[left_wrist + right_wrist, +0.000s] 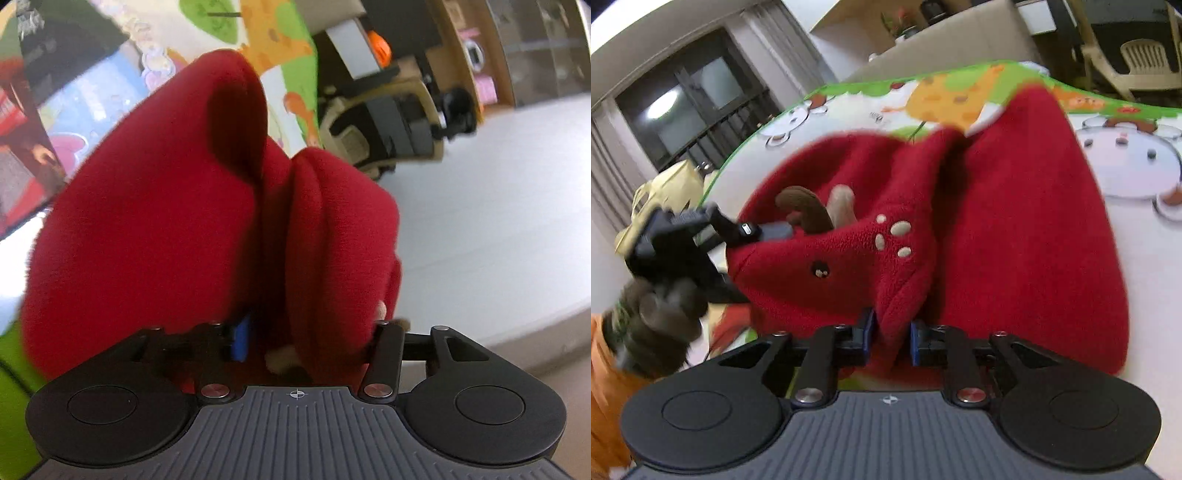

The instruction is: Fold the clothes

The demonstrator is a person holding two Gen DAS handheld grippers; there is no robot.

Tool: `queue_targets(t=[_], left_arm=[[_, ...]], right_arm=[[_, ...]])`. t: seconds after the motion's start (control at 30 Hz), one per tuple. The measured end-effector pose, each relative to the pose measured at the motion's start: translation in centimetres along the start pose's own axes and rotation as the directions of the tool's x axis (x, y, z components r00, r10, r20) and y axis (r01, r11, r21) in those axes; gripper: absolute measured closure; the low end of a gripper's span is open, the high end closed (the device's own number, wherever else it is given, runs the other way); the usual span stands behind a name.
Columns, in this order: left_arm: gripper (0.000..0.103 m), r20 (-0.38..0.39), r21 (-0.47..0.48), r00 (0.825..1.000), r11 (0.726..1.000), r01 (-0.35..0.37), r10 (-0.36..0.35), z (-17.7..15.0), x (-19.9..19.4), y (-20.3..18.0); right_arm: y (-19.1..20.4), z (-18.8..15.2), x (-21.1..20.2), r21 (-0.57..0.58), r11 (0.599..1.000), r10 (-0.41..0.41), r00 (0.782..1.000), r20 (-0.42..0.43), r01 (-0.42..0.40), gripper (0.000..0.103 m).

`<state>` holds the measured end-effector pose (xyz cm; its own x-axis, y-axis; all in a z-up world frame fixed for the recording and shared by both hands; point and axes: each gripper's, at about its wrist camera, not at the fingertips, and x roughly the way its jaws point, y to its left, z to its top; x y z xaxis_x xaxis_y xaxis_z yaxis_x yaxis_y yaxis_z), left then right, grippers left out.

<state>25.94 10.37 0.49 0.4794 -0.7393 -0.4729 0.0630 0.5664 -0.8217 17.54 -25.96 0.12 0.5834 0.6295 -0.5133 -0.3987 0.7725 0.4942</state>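
Both grippers are holding the red fleece garment (997, 221) up off the cartoon-print play mat (1126, 158), mid-lift, frames smeared with motion blur. The right gripper (892, 338) is pinching a fold of the fleece edge, blue pads (868, 334) either side of the cloth with a visible gap still between them, so it is clamping on thick fabric rather than fully closed. The left gripper (768, 230) is showing in the right wrist view biting the far corner near the brown antler applique (809, 214); in its own view the left gripper (306, 339) is half buried in bunched fleece, one blue pad (242, 339) peeking out, the other hidden, cloth passing between the fingers, so reading it as clamped on the garment. The garment is hanging between the two grippers, most of it draping toward the mat, beige paw-dot patch (894, 238) and a small dark eye patch (820, 269) facing the right camera. Judgement: this is looking like the spread-out or carry-over step of a fold; doing it well means keeping both pinches firm on the thick fleece, pulling the two grippers apart enough to take out the sag and bunching, keeping the held edge level, then laying it flat on the mat before releasing. Slip risk is looking real since fleece is bulky. No brands, labels or readable writing are showing anywhere; only cartoon animals on the mat.
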Motion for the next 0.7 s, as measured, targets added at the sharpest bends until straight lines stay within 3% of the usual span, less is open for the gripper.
queue_targets(t=[0.1,0.17,0.2,0.23,0.3,0.37,0.43,0.5,0.53,0.57,0.63,0.7], left_arm=[[0.038,0.078,0.191,0.997,0.981,-0.041,0.027,0.7,-3.1,-2.9],[0.020,0.135,0.292,0.991,0.955,-0.040,0.000,1.4,-4.7,-5.1],[0.015,0.151,0.314,0.988,0.949,-0.030,-0.019,1.7,-5.1,-6.0],[0.009,0.154,0.324,0.988,0.946,-0.020,-0.032,2.0,-4.9,-6.7],[0.008,0.144,0.327,0.989,0.945,-0.024,-0.025,2.5,-3.6,-7.8],[0.008,0.124,0.299,0.991,0.950,-0.091,0.056,2.6,-1.3,-8.2],[0.008,0.095,0.253,0.986,0.955,-0.154,0.134,2.7,1.3,-7.7],[0.019,0.067,0.198,0.985,0.965,-0.172,0.161,3.2,3.2,-6.6],[0.044,0.055,0.169,0.987,0.973,-0.159,0.152,3.8,3.9,-6.2],[0.051,0.042,0.141,0.989,0.979,-0.147,0.143,4.4,4.6,-5.8],[0.052,0.058,0.089,0.996,0.993,-0.078,0.073,6.5,5.2,-5.8],[0.052,0.095,0.043,0.995,0.999,0.014,-0.018,8.9,5.2,-6.2]], right_arm=[[0.9,-0.4,-2.1,-0.050,0.999,0.003,0.999,0.042,-0.001,0.075],[0.7,0.4,-3.4,-0.051,0.998,0.044,0.997,0.069,-0.040,0.055],[0.5,1.1,-3.8,-0.036,0.997,0.072,0.993,0.097,-0.068,0.050],[0.2,1.7,-4.2,-0.017,0.995,0.098,0.987,0.130,-0.096,0.047],[-1.1,3.2,-4.7,0.062,0.987,0.132,0.969,0.210,-0.148,0.047],[-2.8,4.8,-3.9,0.156,0.974,0.120,0.960,0.254,-0.163,0.047],[-4.1,5.7,-2.5,0.222,0.965,0.085,0.968,0.238,-0.139,0.047],[-5.0,5.2,0.0,0.263,0.953,0.107,0.980,0.167,-0.148,0.047],[-5.2,5.1,1.2,0.272,0.950,0.124,0.983,0.133,-0.156,0.059],[-4.8,5.3,2.3,0.255,0.951,0.152,0.983,0.104,-0.174,0.073],[-4.3,7.5,3.5,0.206,0.962,0.162,0.981,0.111,-0.182,0.081],[-4.1,10.7,3.8,0.148,0.974,0.146,0.976,0.161,-0.170,0.083]])
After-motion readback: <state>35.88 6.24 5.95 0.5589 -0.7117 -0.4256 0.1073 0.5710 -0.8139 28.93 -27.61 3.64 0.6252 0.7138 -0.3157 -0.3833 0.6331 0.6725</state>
